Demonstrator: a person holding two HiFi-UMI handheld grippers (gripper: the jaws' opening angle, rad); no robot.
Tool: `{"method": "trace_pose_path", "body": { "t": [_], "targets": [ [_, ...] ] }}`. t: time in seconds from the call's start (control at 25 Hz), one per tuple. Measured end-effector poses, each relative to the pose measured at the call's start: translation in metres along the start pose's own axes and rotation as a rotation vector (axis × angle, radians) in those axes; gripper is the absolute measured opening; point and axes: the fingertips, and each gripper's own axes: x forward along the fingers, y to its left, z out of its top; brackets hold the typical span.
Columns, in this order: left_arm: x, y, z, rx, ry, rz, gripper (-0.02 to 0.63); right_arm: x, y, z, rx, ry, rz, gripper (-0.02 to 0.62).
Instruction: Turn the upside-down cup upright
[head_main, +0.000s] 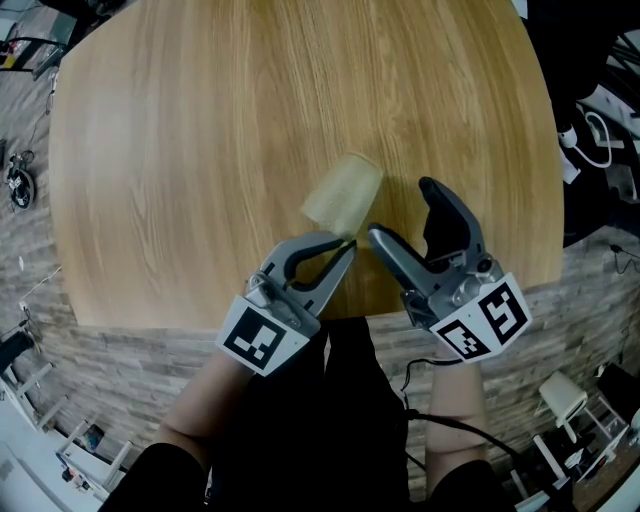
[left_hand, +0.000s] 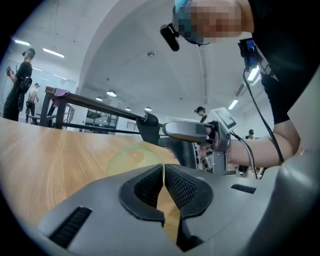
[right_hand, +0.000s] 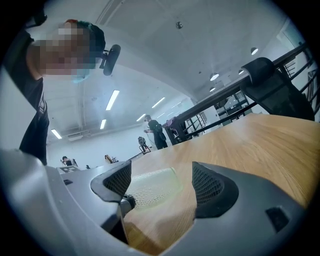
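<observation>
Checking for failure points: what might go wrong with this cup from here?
The left gripper pinches only the thin rim of the tilted cup, so the wall may buckle or slip free as it is turned. The right gripper stands open close beside the cup and may knock it.

Bright, even light from ceiling strip lights (right_hand: 112, 100) (gripper views bulge and darken at their rims) leaves soft shadows.
</observation>
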Motion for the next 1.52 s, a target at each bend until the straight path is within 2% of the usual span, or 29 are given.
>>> {"method": "trace_pose_path", "body": {
  "t": [0.08,0.24,0.36,0.44,0.52,0.72,0.96,1.16,1.36,1.52],
  "targets": [
    [0.001,0.002,-0.001,0.009,0.023,0.002,0.015,-0.001,-0.004,-0.003,-0.067,0.029,-0.018,0.319],
    [0.001,-0.001,-0.002,0.089,0.07,-0.01,0.015,-0.003,-0.002,-0.018,-0.337,0.148,-0.054,0.319],
    [0.001,0.001,-0.004,0.074,0.089,-0.001,0.015,-0.005,0.002,-0.038,-0.52,0.266,-0.035,0.319],
    [0.001,0.001,-0.006,0.068,0.109,-0.006,0.015,-0.007,0.003,-0.055,-0.602,0.368,-0.026,0.319],
    [0.001,0.0,-0.005,0.066,0.125,-0.014,0.015,-0.007,0.003,-0.066,-0.651,0.426,-0.02,0.319],
    [0.0,-0.007,0.001,0.076,0.171,-0.055,0.015,-0.001,0.007,-0.071,-0.74,0.463,-0.007,0.319],
    [-0.003,-0.014,0.0,0.166,0.297,-0.122,0.015,0.004,0.008,-0.078,-0.955,0.583,0.027,0.319],
    [-0.003,-0.024,0.008,0.226,0.327,-0.164,0.015,0.012,0.008,-0.086,-1.102,0.673,0.068,0.319],
    [-0.002,-0.029,0.01,0.24,0.32,-0.185,0.015,0.019,0.008,-0.089,-1.156,0.675,0.074,0.318],
    [-0.002,-0.027,0.012,0.234,0.3,-0.173,0.015,0.018,0.007,-0.09,-1.083,0.641,0.066,0.318]
  ]
}}
